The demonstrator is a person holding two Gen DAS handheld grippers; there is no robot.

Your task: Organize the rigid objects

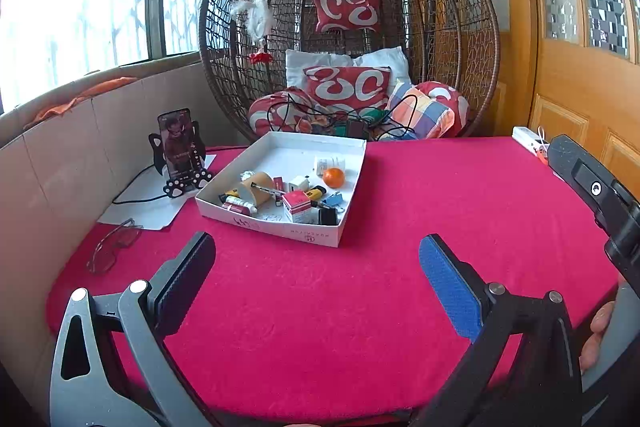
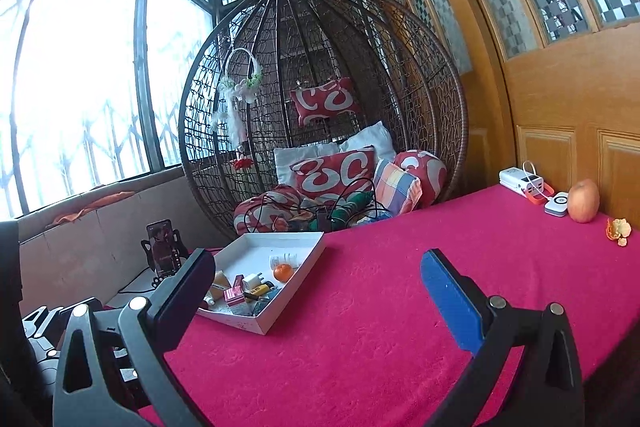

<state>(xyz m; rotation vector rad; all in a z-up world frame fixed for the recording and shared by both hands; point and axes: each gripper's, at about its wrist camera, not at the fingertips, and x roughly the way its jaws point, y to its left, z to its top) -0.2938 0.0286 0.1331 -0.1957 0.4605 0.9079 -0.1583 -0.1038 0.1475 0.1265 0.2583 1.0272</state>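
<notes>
Both the left tool [image 1: 316,275] and right tool [image 2: 316,287] are hovering spread and empty over the red surface [image 1: 440,207], facing the white tray [image 1: 312,233] holding small items.

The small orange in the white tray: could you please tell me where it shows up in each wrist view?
Left wrist view: the small orange sits centre frame, near the right wall of the white tray, beyond the open left gripper.
Right wrist view: it lies left of centre, in the same tray, between the fingers of the open right gripper.
Shared landmark: the phone on its stand, left of the tray.
</notes>
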